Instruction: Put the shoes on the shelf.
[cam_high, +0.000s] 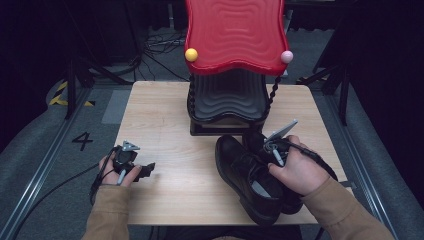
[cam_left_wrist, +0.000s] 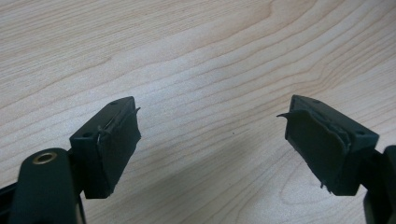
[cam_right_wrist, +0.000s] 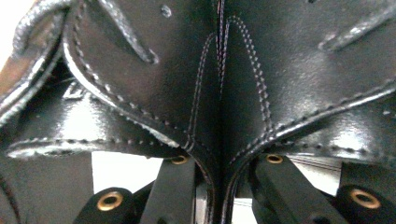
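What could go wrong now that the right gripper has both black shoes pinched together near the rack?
1. The right gripper grips the two black shoes only by their touching sides, seen in the right gripper view; one could slip out.
2. The red shelf overhangs the black shelf, so the shoes may catch on it going in.
3. The left gripper rests open over the table, too far off to steady anything.

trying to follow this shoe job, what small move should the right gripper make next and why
Probably lift the black shoe a little higher, toward the rack. The right gripper is shut on its heel seam, the sole sits low by the table, and the left gripper rests open and empty, so it can't help.
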